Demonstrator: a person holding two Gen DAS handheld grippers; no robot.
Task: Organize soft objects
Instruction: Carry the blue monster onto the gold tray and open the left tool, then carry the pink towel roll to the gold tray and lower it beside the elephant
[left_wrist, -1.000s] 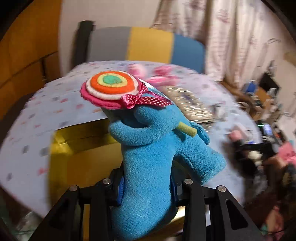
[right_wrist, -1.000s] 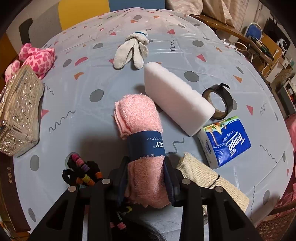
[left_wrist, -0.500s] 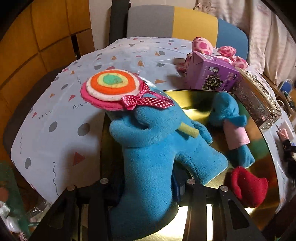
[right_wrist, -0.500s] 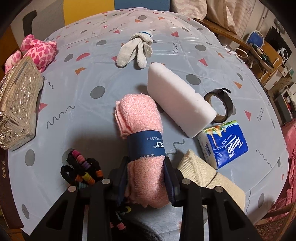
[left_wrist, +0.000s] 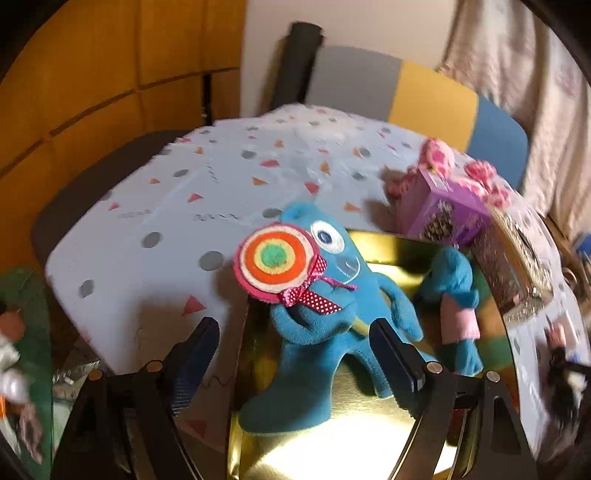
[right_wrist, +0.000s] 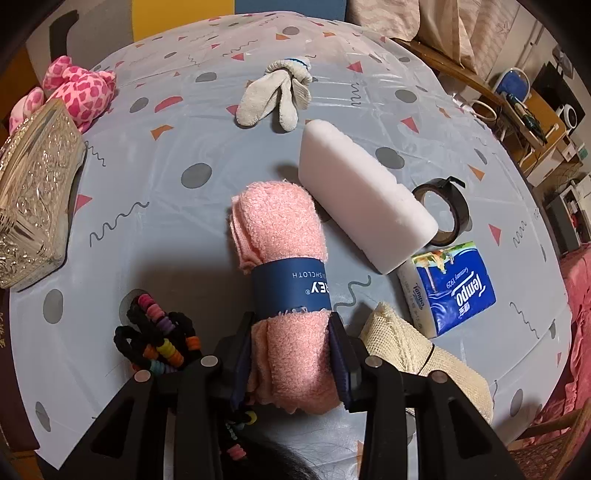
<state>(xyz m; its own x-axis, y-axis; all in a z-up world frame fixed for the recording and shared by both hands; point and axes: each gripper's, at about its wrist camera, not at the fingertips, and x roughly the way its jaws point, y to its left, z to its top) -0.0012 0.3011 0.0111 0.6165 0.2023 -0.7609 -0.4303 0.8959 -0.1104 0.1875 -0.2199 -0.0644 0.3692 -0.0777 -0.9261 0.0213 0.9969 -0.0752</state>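
Observation:
In the left wrist view a blue plush monster (left_wrist: 317, 332) with a felt lollipop lies in the gold tray (left_wrist: 369, 443). My left gripper (left_wrist: 295, 354) is open, its fingers apart on either side of the plush and not touching it. A smaller blue plush in pink (left_wrist: 456, 306) lies in the tray beside it. In the right wrist view my right gripper (right_wrist: 291, 350) is shut on a rolled pink washcloth (right_wrist: 280, 236) with a navy band, held just above the table.
A purple box (left_wrist: 443, 210), pink plush (right_wrist: 79, 90) and silver box (right_wrist: 33, 192) stand by the tray. A white sponge (right_wrist: 362, 195), tape roll (right_wrist: 443, 214), tissue pack (right_wrist: 450, 288), grey socks (right_wrist: 277, 96), hair ties (right_wrist: 159, 339) and beige cloth (right_wrist: 424, 362) lie on the table.
My left gripper carried the blue plush over the gold tray, then opened and let it go; the plush now lies in the tray. The right gripper kept its hold and barely moved.

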